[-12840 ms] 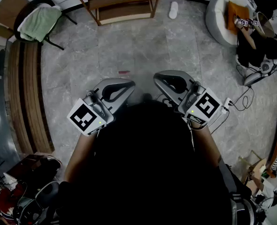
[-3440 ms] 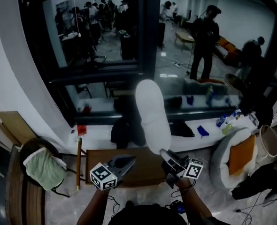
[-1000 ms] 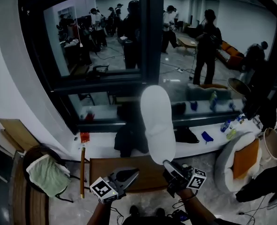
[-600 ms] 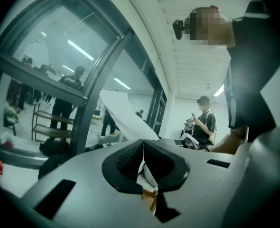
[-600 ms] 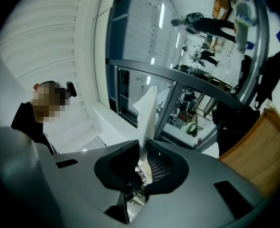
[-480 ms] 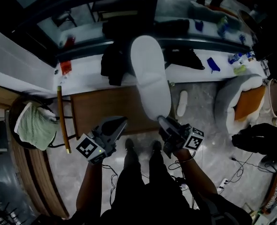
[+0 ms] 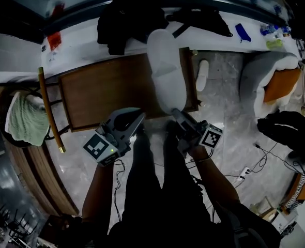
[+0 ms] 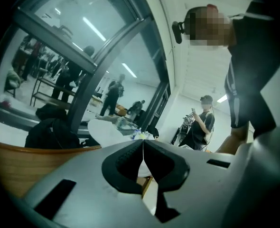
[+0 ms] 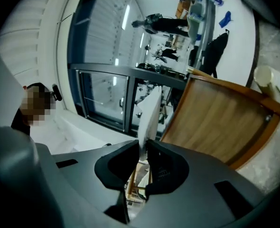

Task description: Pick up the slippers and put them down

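My right gripper [image 7: 177, 115] is shut on the heel edge of a white slipper [image 7: 165, 71], which sticks up and away from me over the wooden table [image 7: 106, 94]. The right gripper view has the slipper's thin edge [image 9: 150, 112] pinched between the jaws of the right gripper [image 9: 144, 147]. My left gripper [image 7: 134, 119] is beside it at the table's near edge, shut with nothing in it; in its own view the left gripper [image 8: 143, 149] has its tips touching. A second white slipper [image 7: 202, 75] lies on the floor right of the table.
A chair with a green towel [image 7: 22, 115] stands at the left, with a wooden stick [image 7: 49, 107] beside it. A white beanbag with an orange cushion [image 7: 270, 70] is at the right. Dark clothes [image 7: 124, 15] lie on the white ledge behind the table. Cables [image 7: 248, 167] trail on the floor.
Both grippers have come down from in front of the window to the level of the wooden table. The slipper came down with the right gripper. The head view now looks at the floor.
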Demonstrator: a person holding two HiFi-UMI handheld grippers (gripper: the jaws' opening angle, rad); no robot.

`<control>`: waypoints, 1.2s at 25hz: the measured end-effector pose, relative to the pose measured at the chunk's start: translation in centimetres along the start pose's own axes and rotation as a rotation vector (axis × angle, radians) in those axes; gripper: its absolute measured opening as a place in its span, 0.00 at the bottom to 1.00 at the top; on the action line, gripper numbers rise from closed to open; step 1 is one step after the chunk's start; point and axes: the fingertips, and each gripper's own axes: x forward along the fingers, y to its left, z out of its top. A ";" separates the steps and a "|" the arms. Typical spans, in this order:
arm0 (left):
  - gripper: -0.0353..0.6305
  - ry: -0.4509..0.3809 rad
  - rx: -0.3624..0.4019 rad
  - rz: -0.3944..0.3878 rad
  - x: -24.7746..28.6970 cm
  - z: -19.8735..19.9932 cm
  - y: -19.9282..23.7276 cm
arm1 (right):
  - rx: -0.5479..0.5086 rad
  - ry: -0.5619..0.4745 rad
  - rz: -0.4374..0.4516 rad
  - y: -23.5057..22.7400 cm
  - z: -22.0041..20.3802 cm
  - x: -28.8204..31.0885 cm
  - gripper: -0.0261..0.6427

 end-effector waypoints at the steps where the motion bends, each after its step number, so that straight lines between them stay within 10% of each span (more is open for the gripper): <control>1: 0.07 0.004 -0.008 -0.007 0.3 -0.5 -0.1 | 0.005 0.006 -0.009 -0.7 -0.4 -0.2 0.13; 30: 0.07 0.052 -0.075 0.005 -0.5 -6.3 0.1 | 0.158 0.083 -0.311 -9.7 -6.5 -4.1 0.13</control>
